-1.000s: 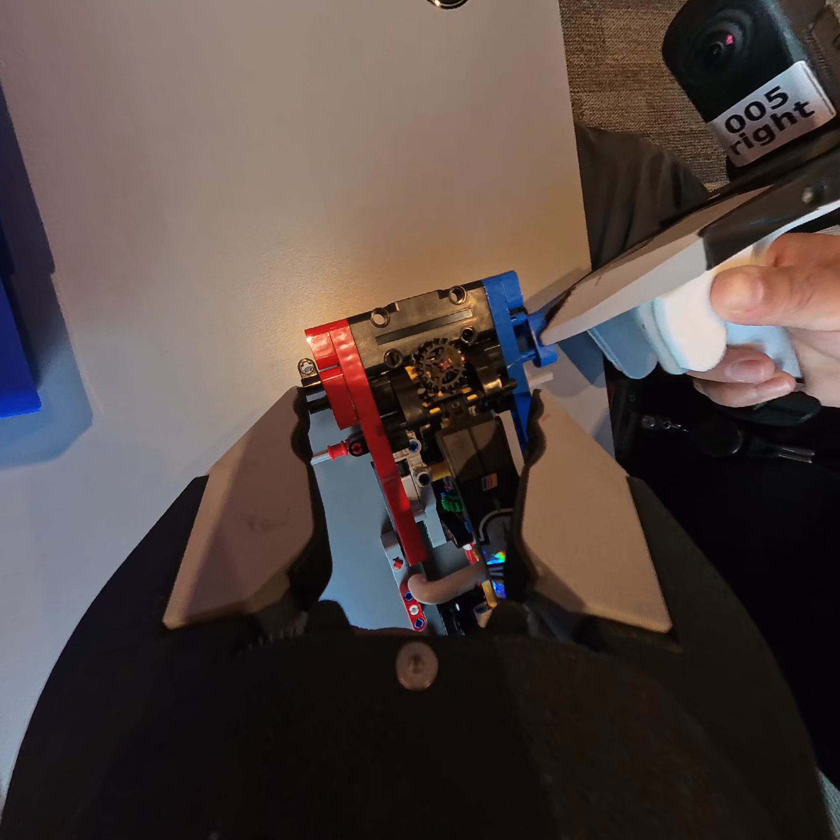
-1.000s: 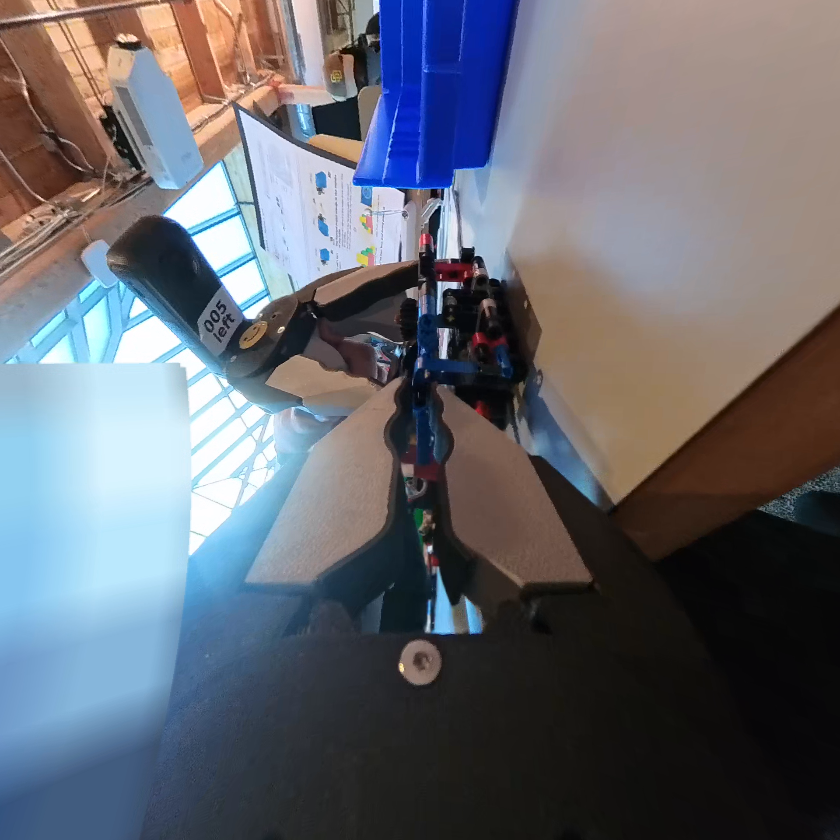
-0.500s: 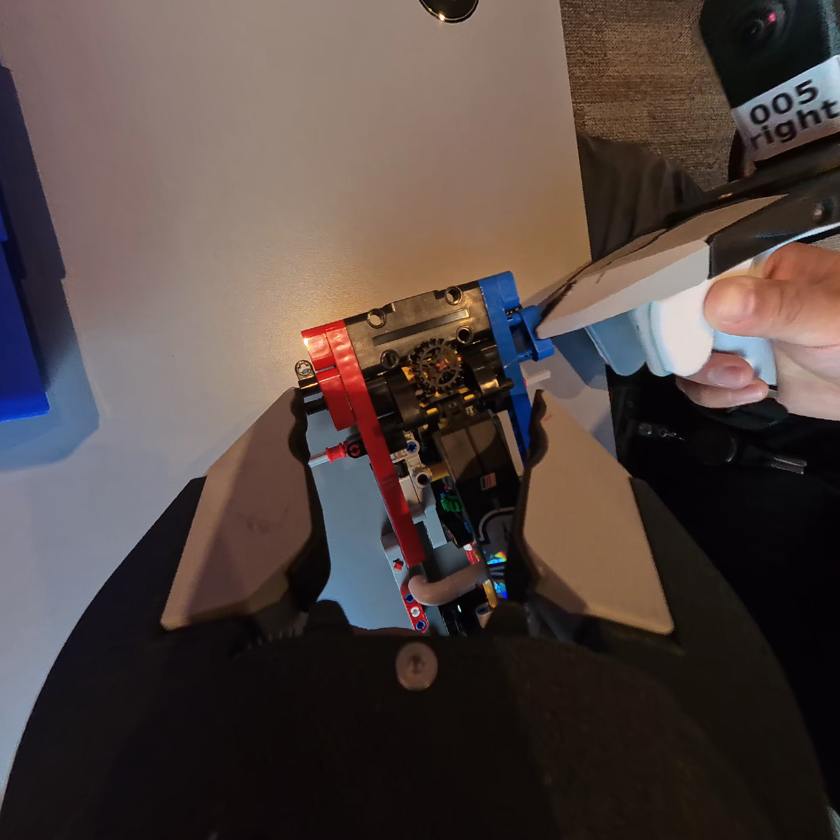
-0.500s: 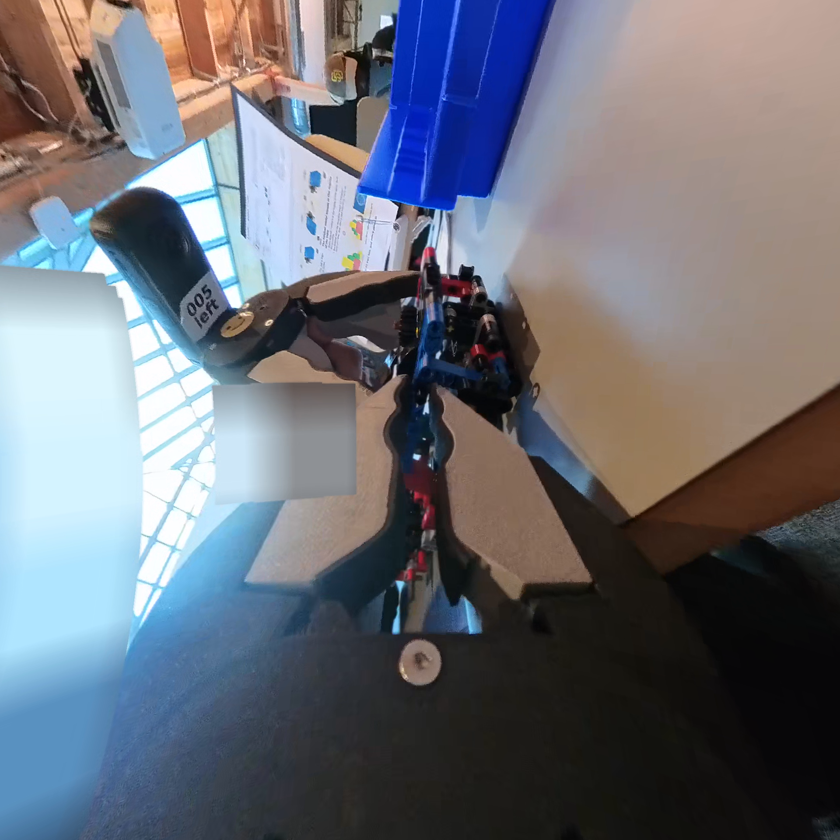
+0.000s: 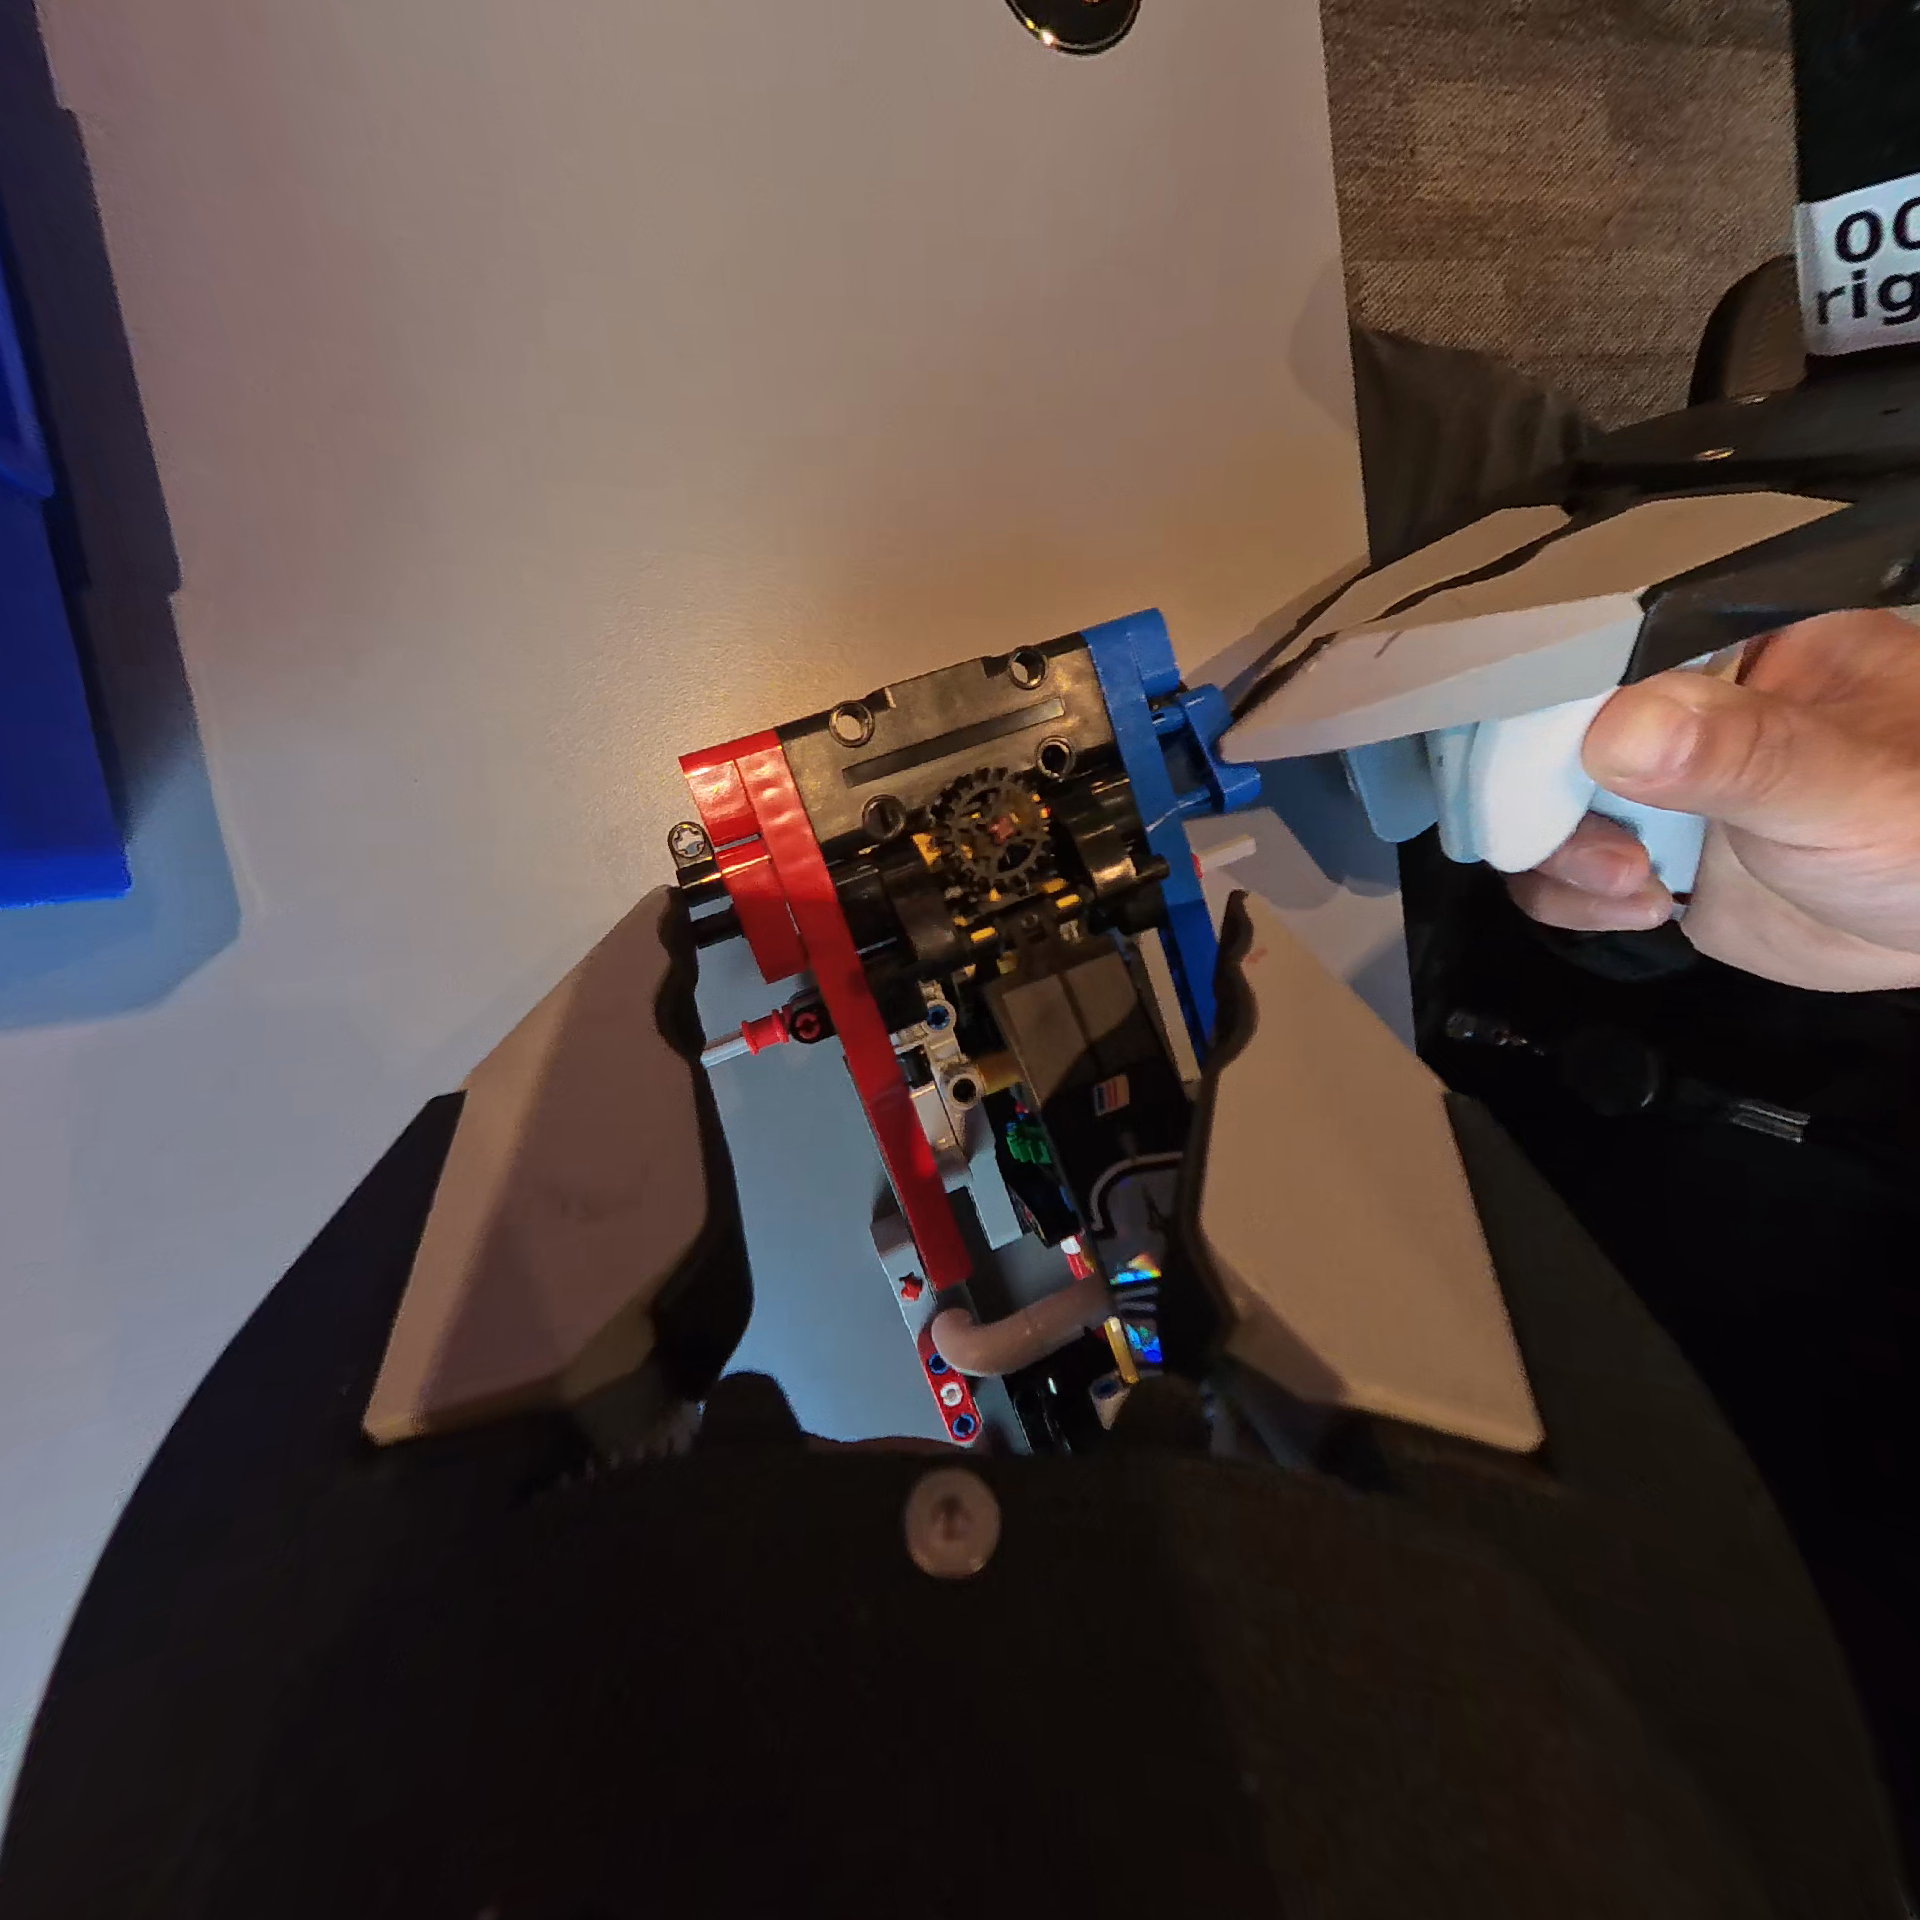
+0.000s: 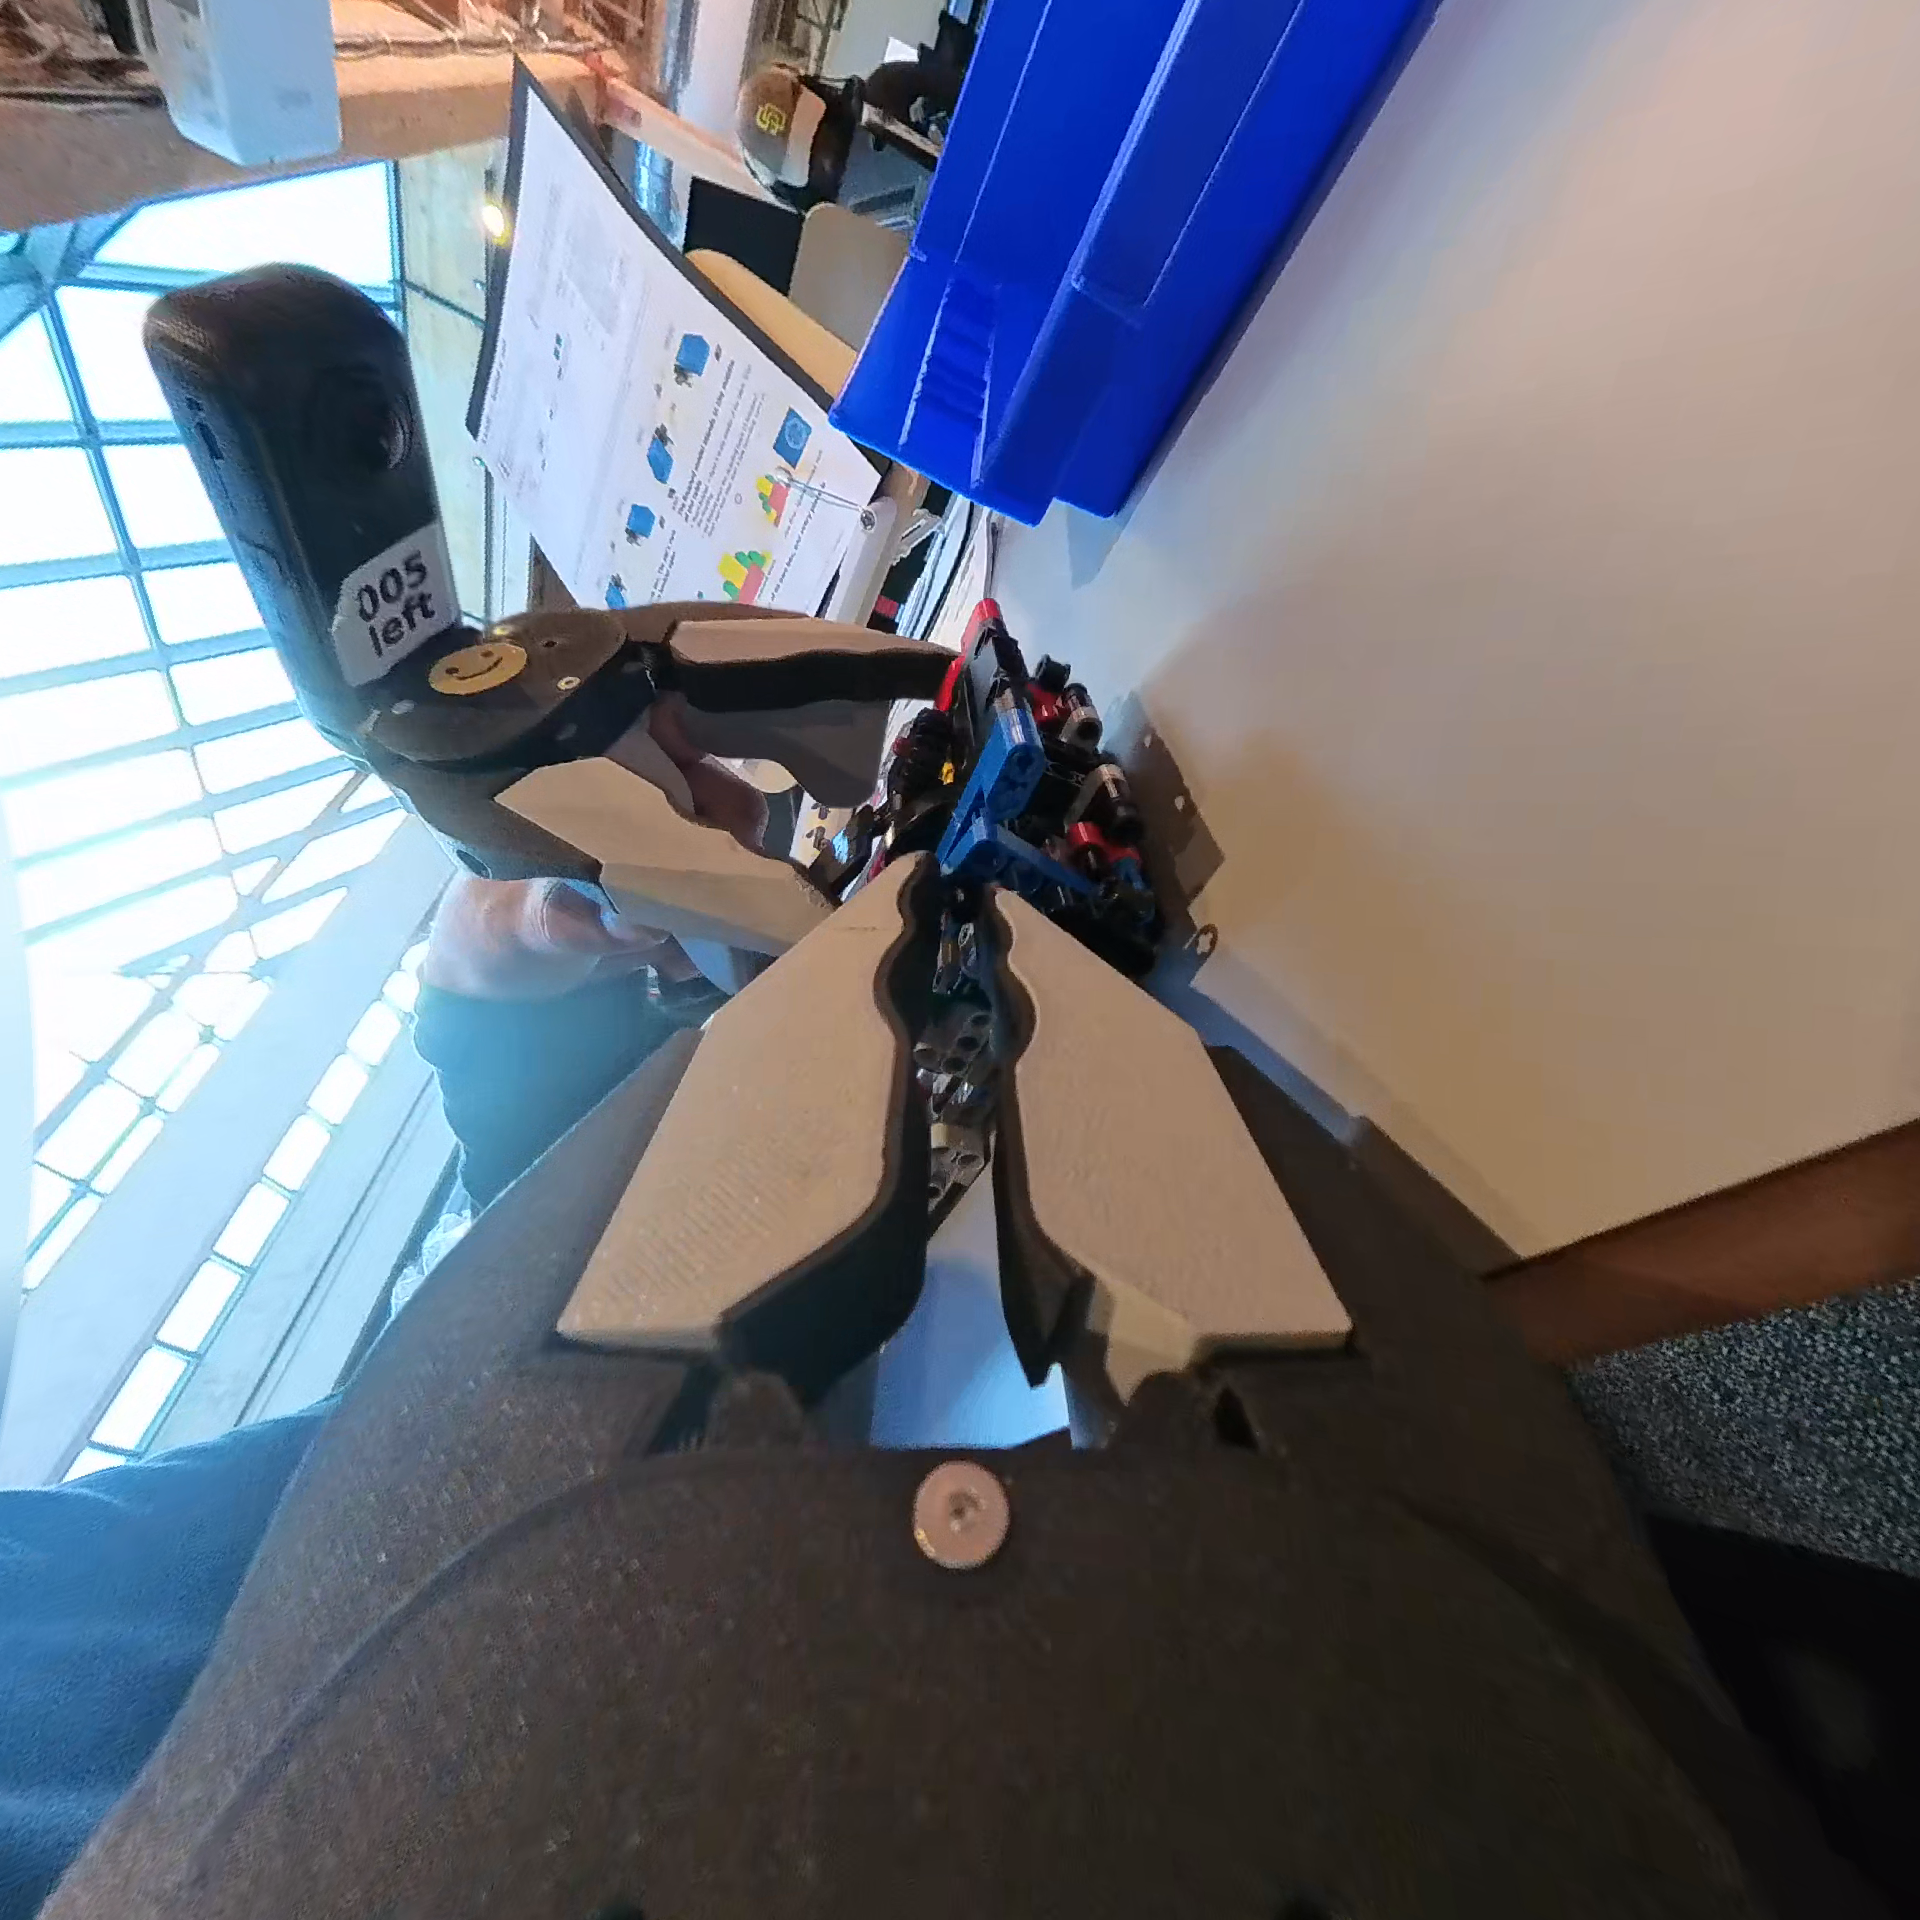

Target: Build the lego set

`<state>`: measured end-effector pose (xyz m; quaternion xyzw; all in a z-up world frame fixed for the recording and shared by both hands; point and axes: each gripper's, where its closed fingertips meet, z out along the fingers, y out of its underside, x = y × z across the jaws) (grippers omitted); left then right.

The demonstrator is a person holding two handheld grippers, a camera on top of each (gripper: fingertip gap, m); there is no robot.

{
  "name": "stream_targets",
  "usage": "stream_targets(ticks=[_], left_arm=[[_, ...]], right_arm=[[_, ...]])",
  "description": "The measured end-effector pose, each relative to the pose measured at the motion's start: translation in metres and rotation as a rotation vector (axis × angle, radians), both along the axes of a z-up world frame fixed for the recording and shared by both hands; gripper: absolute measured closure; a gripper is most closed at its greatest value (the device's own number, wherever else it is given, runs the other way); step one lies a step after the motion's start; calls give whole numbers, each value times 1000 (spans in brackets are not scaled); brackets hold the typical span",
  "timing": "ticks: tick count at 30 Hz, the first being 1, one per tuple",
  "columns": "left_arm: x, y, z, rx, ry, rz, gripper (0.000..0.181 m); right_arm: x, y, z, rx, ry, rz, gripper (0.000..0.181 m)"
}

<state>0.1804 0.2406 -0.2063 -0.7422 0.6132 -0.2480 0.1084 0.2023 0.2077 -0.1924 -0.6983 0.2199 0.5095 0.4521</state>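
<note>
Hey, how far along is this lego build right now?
Partly built: the lego model already carries a red beam, a gear and a blue side frame. In hand: the left tool clamps the model while the right tool works at a blue connector. What's left isn't visible.

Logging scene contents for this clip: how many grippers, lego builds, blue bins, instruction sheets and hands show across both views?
Grippers: 2, left gripper and right gripper
Lego build: 1
Blue bin: 1
Instruction sheet: 1
Hands: 2, right hand and left hand
Total: 7
</note>
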Motion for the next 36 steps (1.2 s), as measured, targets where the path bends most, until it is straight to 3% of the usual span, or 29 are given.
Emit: stream_targets(ticks=[4, 11, 19, 25, 27, 31, 36], left_arm=[[0, 1, 0, 11, 6, 1, 82], [-1, 2, -1, 11, 6, -4, 79], [1, 1, -1, 12, 7, 2, 82], [4, 1, -1, 20, 4, 18, 81], [5, 5, -5, 97, 13, 8, 83], [3, 7, -6, 96, 14, 13, 83], [3, 7, -6, 109, 23, 11, 82]], right_arm=[[0, 2, 0, -15, 48, 7, 179], [-3, 3, -3, 29, -145, 98, 178], [-1, 0, -1, -24, 96, 81, 178], [-3, -1, -2, 20, -61, 59, 178], [-7, -2, -2, 50, -155, 66, 178], [-6, 0, 0, 18, -15, 77, 179], [-5, 0, 0, -1, 23, 76, 179]])
